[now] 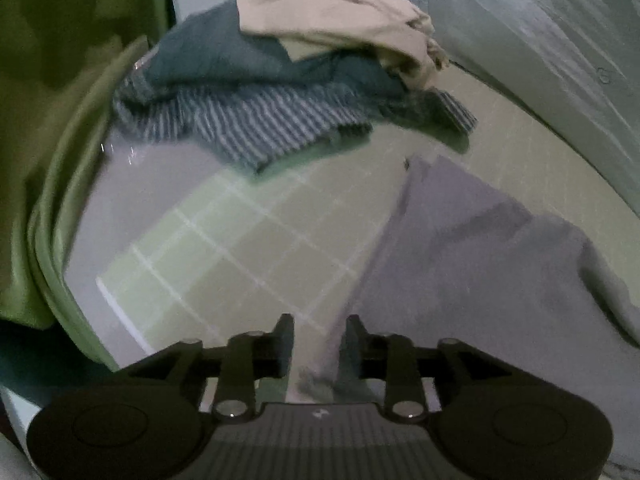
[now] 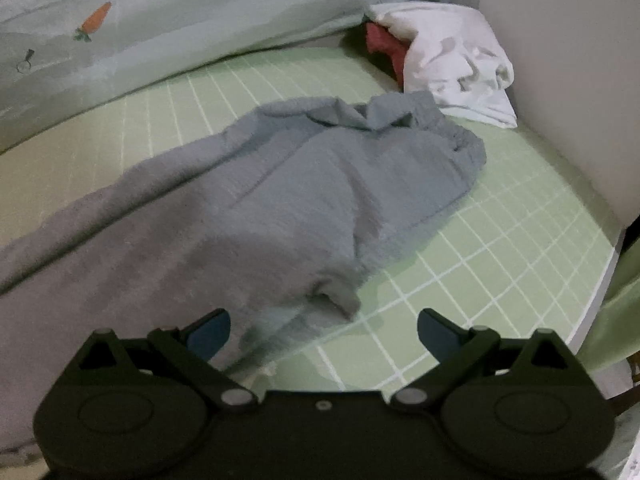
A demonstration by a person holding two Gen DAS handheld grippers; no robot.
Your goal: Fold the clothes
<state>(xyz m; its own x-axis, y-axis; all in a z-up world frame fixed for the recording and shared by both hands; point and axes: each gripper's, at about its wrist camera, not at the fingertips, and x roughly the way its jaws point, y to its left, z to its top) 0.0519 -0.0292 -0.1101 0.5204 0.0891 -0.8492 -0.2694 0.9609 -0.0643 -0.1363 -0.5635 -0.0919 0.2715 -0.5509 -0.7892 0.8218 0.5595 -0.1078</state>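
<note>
A grey garment (image 1: 480,248) (image 2: 300,184) lies spread on the green grid mat (image 1: 248,240) (image 2: 500,240), rumpled at its far end. My left gripper (image 1: 319,340) has its fingers drawn close together with a bunched edge of the grey garment between them; a straight edge of the cloth runs up from the fingers. My right gripper (image 2: 324,332) stands wide open just above the garment's near hem, which shows between the fingers, and grips nothing. Both views are blurred.
A pile of clothes sits at the mat's far left: a beige piece (image 1: 328,12), a teal one (image 1: 224,52), a striped one (image 1: 256,124). White cloth (image 2: 452,60) over a red cloth (image 2: 380,40) sits far right by a white board (image 2: 560,80). Carrot-print bedding (image 2: 160,8) borders the back. Green fabric (image 1: 48,120) hangs left.
</note>
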